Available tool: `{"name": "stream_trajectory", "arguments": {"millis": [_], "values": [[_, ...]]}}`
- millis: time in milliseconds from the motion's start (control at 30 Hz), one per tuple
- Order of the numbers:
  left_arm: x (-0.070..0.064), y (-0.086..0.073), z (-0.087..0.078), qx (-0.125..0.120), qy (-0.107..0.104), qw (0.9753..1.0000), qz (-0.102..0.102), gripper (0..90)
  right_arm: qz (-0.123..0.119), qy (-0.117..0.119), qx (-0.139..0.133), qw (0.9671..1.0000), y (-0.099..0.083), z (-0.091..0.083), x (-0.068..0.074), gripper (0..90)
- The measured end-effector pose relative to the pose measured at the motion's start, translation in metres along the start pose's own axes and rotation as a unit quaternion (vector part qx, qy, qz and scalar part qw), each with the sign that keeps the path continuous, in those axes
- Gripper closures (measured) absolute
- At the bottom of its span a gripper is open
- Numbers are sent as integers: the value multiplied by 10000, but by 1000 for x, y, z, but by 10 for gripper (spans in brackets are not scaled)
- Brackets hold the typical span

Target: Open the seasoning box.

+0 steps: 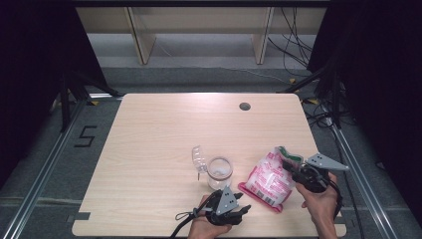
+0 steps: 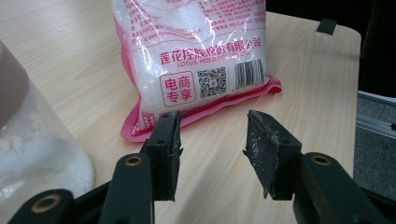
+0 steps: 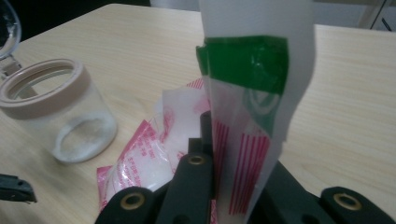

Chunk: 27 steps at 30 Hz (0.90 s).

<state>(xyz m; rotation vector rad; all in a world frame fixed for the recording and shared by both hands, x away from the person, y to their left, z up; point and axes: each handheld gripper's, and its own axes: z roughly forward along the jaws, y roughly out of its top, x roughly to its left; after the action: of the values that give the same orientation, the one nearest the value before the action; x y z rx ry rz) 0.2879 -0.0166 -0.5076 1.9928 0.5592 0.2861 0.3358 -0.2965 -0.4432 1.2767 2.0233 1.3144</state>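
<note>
Right gripper (image 1: 292,168) is clamped on the pink-and-white plastic bag of white granules (image 1: 268,180) by its green-taped top near the desk's right edge, left gripper (image 2: 212,135) gaping empty, so a tilt could dump granules beside the lidless clear glass jar (image 1: 219,172).

Crowded near edge, open counter beyond

Ahead of the left gripper (image 2: 212,140) a strip of bare counter (image 1: 164,129), then the bag (image 1: 270,179); the open-lidded jar (image 1: 219,172) stands close at its left, and the right gripper (image 1: 293,168) clamps the bag's top

1. Bag (image 1: 270,180): pink-and-white, full of white crystals, green-taped top raised, pinched by the right gripper (image 1: 294,168), near the table's front right edge.
2. Jar (image 1: 219,172): clear, tan-rimmed, lid open, upright just left of the bag.
</note>
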Motion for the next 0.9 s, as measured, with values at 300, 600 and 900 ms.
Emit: {"name": "stream_trajectory", "arguments": {"millis": [300, 600, 900], "values": [[2, 0, 0, -61, 145, 9999, 16, 539, -248, 257, -159, 9992, 15, -6, 16, 900], [1, -2, 2, -87, 268, 9996, -51, 504, -347, 565, -131, 9977, 34, -7, 26, 900], [1, -3, 2, -137, 318, 9993, -129, 492, -789, 526, 116, 9954, 59, -8, 38, 900]]}}
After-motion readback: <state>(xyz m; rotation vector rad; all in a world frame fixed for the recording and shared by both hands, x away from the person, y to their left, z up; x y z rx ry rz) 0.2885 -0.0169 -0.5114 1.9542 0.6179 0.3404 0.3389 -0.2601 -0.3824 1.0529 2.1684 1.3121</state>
